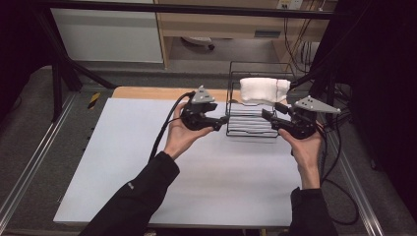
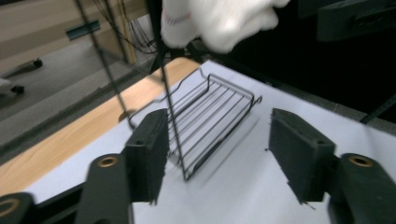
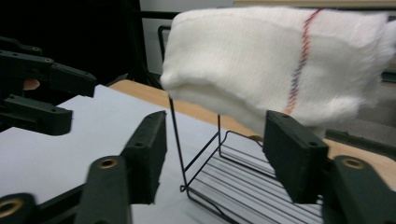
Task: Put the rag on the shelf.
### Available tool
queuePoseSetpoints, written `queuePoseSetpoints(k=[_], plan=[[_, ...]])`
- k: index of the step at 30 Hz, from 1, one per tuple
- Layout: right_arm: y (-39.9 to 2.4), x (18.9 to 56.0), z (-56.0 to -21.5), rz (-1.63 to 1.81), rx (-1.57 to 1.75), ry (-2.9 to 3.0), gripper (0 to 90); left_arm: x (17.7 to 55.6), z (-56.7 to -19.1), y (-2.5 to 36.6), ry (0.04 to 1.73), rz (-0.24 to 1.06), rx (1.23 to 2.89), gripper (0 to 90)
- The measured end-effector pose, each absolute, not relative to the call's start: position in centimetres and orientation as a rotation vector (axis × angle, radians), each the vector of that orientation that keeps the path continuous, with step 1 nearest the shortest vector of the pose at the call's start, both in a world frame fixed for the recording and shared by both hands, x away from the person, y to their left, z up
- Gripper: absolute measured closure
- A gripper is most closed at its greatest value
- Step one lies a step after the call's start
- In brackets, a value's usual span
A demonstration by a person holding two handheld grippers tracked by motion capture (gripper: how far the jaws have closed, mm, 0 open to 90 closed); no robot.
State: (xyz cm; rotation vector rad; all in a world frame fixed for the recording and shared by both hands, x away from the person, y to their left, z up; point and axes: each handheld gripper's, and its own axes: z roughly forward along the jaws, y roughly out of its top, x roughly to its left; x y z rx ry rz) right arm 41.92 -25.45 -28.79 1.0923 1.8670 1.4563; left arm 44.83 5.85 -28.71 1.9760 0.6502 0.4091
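Both tools, L [image 1: 222, 119] & R [image 1: 268, 116], part-open, empty, beside wire rack [image 1: 251, 129] w/ white towel [image 1: 263, 90].

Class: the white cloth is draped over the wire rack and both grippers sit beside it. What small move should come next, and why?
Probably draw both grippers back. The cloth hangs on the rack, and the left gripper and right gripper have open, empty jaws.

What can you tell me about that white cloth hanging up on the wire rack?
The white cloth looks like soft, woven cotton, folded into a thick bundle, with a thin red and blue stripe running across it near one end. It is draped over the top bar of the black wire rack, which stands at the far side of the table, and sags a little on both sides. Only the rack touches it; neither hand-held gripper holds it.
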Motion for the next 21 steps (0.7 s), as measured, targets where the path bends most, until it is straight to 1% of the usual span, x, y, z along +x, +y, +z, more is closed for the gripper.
queuePoseSetpoints(k=[7, 13, 18, 21], plan=[[-24.6, 41.1, -30.7, 1.429, 1.111, 1.95, 18.1, 42.7, -31.5, 11.6, 0.754, 0.386, 1.955, 25.1], [-23.8, 40.7, -32.6, 1.406, 1.122, 2.022, 11.5, 40.7, -34.7, 16.6, 0.817, 0.374, 1.979, 13.8], [-23.9, 40.1, -34.3, 1.428, 1.142, 2.03, 7.6, 39.0, -37.1, 20.7, 0.888, 0.376, 1.97, 8.1], [-24.0, 39.8, -35.6, 1.413, 1.148, 2.049, 4.6, 38.1, -38.5, 22.7, 0.94, 0.387, 1.956, 6.5]])
